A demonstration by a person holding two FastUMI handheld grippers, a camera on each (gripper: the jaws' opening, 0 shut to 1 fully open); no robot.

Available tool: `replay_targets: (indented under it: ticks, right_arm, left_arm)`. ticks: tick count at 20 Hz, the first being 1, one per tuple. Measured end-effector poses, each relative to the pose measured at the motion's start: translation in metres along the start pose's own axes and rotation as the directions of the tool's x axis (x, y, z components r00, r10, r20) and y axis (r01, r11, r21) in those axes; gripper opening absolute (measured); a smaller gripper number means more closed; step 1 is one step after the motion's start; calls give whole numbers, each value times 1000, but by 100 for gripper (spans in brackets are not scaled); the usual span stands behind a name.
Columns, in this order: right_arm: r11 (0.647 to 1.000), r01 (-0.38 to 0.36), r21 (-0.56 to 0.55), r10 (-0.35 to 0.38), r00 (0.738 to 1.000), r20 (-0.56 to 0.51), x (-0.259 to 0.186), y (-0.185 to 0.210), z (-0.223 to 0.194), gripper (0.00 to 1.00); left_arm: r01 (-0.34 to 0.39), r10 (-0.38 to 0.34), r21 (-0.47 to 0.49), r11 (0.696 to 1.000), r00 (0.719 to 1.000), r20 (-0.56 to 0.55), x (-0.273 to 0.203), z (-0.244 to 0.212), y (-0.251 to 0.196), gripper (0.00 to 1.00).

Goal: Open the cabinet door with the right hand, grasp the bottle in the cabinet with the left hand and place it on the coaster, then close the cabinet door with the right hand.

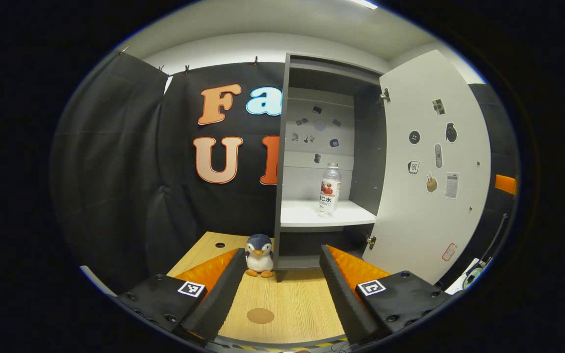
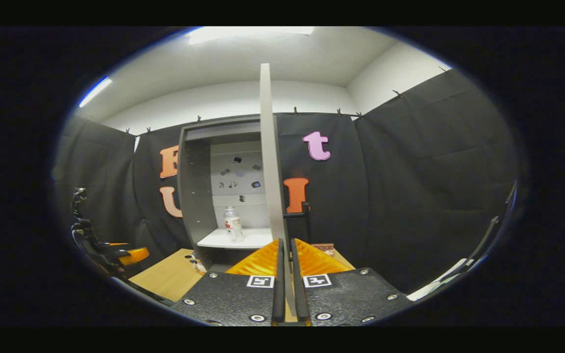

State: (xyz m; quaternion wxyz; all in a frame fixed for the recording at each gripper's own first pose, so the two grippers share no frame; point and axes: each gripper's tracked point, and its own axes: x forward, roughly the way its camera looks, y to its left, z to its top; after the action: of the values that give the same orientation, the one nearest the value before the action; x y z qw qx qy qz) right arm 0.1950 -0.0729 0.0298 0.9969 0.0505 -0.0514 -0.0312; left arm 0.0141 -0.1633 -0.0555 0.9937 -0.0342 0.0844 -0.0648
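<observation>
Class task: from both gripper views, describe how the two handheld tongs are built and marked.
The left tongs have two long wedge-shaped fingers with ribbed sides, each on a dark, screw-studded block bearing a square black-and-white tag. The right tongs have the same build: ribbed wedges, textured dark blocks with screws, one square tag on each.

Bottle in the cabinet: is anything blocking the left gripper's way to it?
Nothing visible. The door is swung open, the bottle stands alone on the shelf, and the penguin toy sits lower left of the left gripper.
</observation>
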Motion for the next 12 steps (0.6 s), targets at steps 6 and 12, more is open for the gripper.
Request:
replay_targets:
  ticks: [6, 12]
  right_arm:
    - [999, -25, 29, 23, 997, 67, 3, 28, 9, 7]
    - [1000, 25, 17, -25, 1000, -4, 17, 39, -11, 7]
  left_arm:
    - [78, -79, 28, 997, 996, 38, 72, 16, -29, 97]
    - [196, -208, 115, 974, 973, 102, 177, 40, -87, 98]
